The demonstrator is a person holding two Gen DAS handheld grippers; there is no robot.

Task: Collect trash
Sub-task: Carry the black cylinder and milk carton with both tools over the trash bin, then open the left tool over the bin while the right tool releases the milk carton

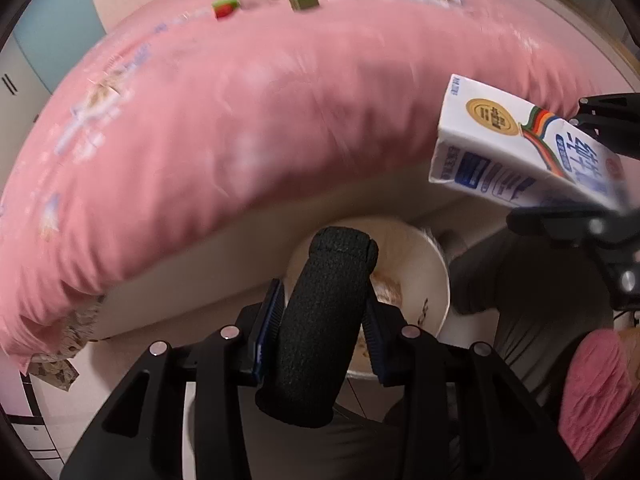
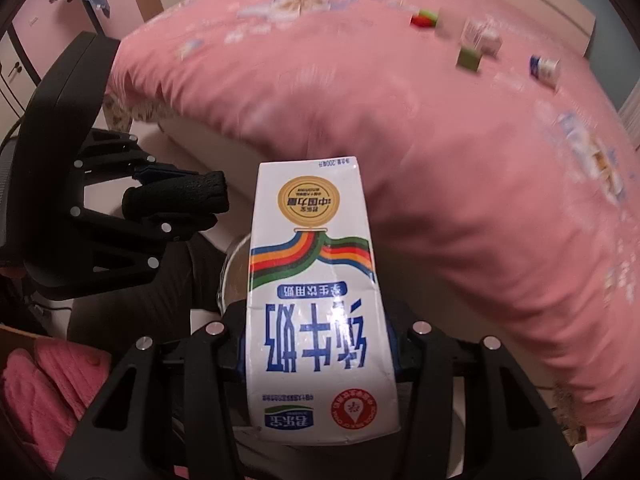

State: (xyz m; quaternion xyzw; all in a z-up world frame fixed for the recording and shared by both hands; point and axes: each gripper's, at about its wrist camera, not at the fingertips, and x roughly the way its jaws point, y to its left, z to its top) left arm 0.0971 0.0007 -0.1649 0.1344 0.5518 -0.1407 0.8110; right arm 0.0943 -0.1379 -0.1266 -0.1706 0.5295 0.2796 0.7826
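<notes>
The left gripper is clamped on a black roll, a dark knitted-looking cylinder that stands up between its blue-padded jaws and pokes out past them. Just behind the roll, a white bin sits below on the floor, its rim and stained inner wall showing to the right of the roll. The right gripper grips a white milk carton, the jaws pressing its two narrow sides near the printed end, so the carton points forward and its label reads upside down in the right wrist view. In the left wrist view the carton hangs tilted at the right, above and to the right of the bin, with the bin's rim visible just under the carton from the right wrist. Beyond both tools lies a bed covered by a pink quilt, blurred. Far back on the quilt rest several small items: a red-and-green box, a green box, a clear wrapper and a small blue-and-white carton, well apart from both grippers.
</notes>
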